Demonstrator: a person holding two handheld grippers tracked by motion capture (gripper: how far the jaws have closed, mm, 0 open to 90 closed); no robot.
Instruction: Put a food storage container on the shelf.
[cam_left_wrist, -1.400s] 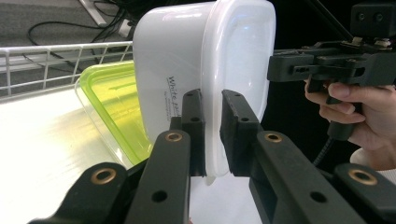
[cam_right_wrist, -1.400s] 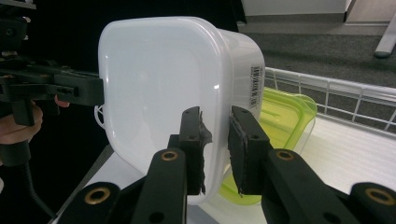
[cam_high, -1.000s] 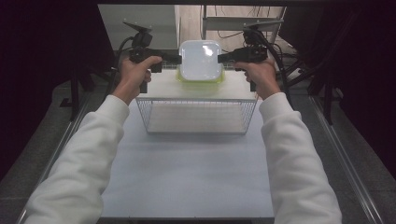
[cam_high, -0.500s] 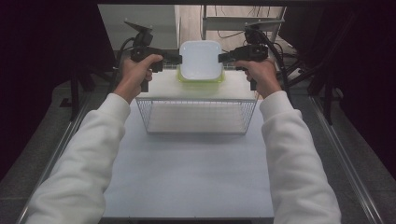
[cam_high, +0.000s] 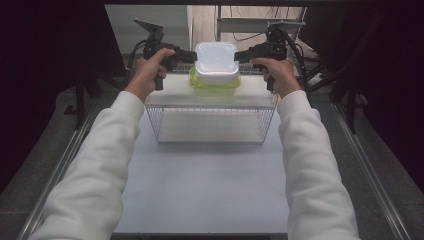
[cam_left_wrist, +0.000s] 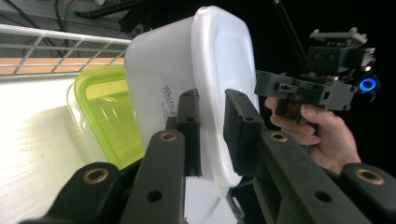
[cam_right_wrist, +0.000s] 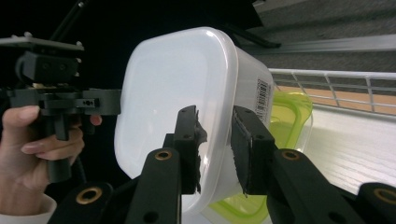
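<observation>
White tub (cam_high: 216, 61) clamped at opposite rims by left tool (cam_high: 191, 55) and right tool (cam_high: 240, 55), held just above green-lidded box (cam_high: 214, 84) on rack (cam_high: 215, 100). Step judged: stacking or lifting off. Next: level, matched travel of both tools.

White table (cam_high: 210, 190) w/ wire rack (cam_high: 212, 125) on it.

- On the side wall of the white container (cam_left_wrist: 159, 74), through my left tool's camera, I read dark slanted print beginning "White"; my tool's pad covers the remainder.
- On the same container's side wall, through my right tool's camera, I see a barcode label (cam_right_wrist: 264, 95); its bars and digits are too small for me to read.
</observation>
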